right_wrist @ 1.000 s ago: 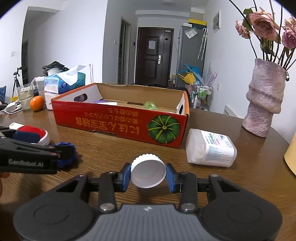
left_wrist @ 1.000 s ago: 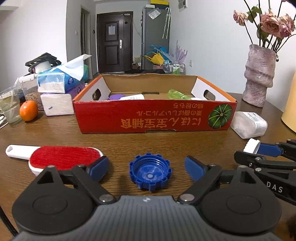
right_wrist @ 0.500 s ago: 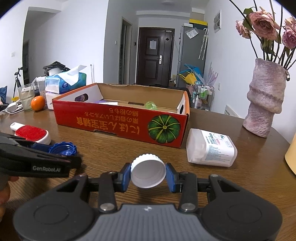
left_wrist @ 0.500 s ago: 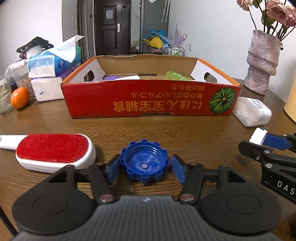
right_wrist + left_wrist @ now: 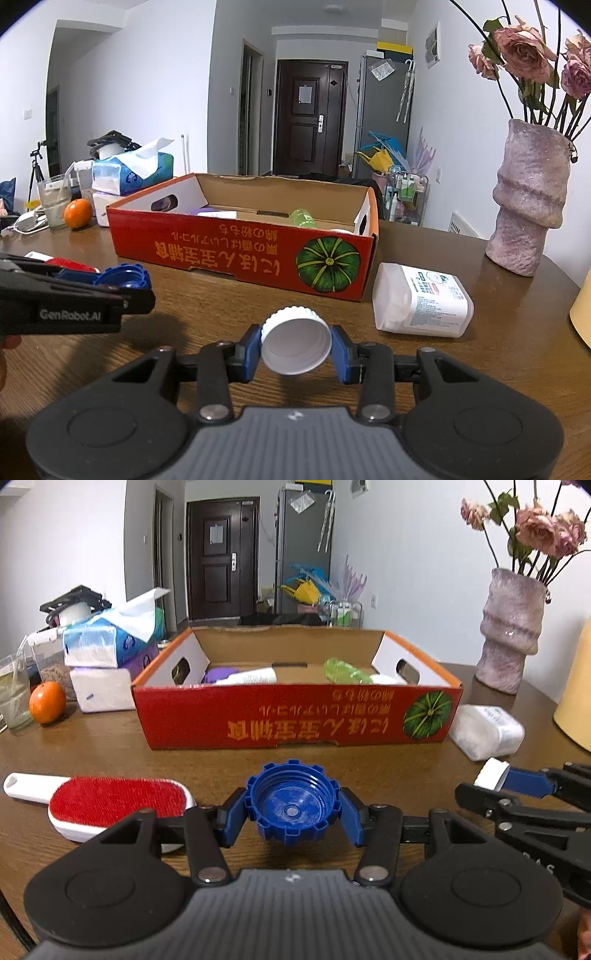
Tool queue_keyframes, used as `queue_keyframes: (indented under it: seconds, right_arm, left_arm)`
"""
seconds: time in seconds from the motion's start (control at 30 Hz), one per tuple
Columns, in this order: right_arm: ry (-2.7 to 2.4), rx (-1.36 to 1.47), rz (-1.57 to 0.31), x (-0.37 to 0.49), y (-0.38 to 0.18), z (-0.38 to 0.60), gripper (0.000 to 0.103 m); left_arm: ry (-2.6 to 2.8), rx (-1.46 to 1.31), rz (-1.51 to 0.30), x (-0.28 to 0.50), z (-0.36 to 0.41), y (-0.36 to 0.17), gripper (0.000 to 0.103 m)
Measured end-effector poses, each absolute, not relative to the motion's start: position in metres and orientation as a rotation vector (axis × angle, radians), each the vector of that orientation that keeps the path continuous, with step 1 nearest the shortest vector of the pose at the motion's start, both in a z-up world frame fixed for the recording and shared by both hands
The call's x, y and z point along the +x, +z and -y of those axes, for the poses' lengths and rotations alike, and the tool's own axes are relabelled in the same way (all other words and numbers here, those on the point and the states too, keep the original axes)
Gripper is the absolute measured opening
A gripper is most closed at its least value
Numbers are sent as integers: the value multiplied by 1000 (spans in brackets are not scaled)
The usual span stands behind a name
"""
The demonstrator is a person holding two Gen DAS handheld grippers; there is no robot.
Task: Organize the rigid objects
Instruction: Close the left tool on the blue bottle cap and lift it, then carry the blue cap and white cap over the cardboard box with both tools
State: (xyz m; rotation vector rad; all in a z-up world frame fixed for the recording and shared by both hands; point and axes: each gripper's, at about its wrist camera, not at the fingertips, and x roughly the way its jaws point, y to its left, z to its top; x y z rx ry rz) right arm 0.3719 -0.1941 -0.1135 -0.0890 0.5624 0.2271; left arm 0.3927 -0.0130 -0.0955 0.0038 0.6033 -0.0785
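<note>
The blue cap (image 5: 293, 809) sits clamped in the left gripper (image 5: 292, 818) above the counter (image 5: 110, 746). The white cap (image 5: 296, 340) is pinched in the right gripper (image 5: 296, 350), both before the red box (image 5: 295, 723)

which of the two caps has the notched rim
The blue cap, held in the left claw. Its rim is cut into chunky square teeth. The white cap in the right claw is smaller, with only fine ribbing around its edge.
</note>
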Motion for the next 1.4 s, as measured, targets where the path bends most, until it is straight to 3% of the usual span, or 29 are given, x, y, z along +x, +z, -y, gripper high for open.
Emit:
queue_keyframes:
  seconds: [1.4]
  right_arm:
    - [162, 72, -410, 438, -63, 184, 39]
  left_arm:
    - [37, -93, -406, 449, 2, -29, 54]
